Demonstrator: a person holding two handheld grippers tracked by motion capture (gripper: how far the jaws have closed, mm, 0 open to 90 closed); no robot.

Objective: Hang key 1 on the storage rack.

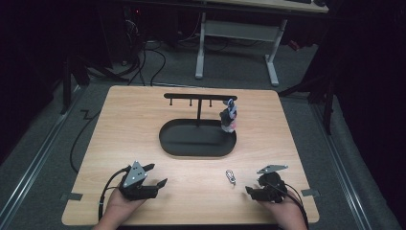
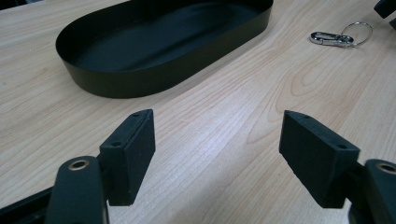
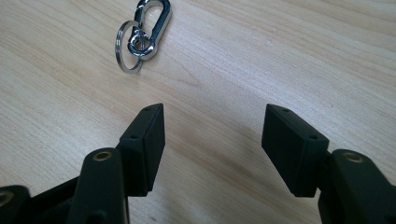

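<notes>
The wooden table [image 1: 119, 124] carries a black oval tray [image 1: 197, 139] at twelve o'clock. Both the left gripper [image 1: 158, 175] and right gripper [image 3: 212, 140] are held open, empty. The keyring carabiner [image 3: 142, 35], lying at eleven o'clock of the right gripper, could be skidded away if nudged by one jaw first.

1. The key clip [image 1: 231, 177] is a small shiny silver hook with a round ring joined to one end.
2. It lies flat on the light wooden desk [image 1: 191, 196], and nothing holds it.
3. From above, it sits near the front of the desk, a bit to the right of the middle, and points front to back.
4. In the right gripper view, the key clip [image 3: 142, 35] shows its ring lying partly under the hook, sticking out to one side.
5. In the left gripper view, the key clip [image 2: 340, 37] lies far off on bare wood.
</notes>
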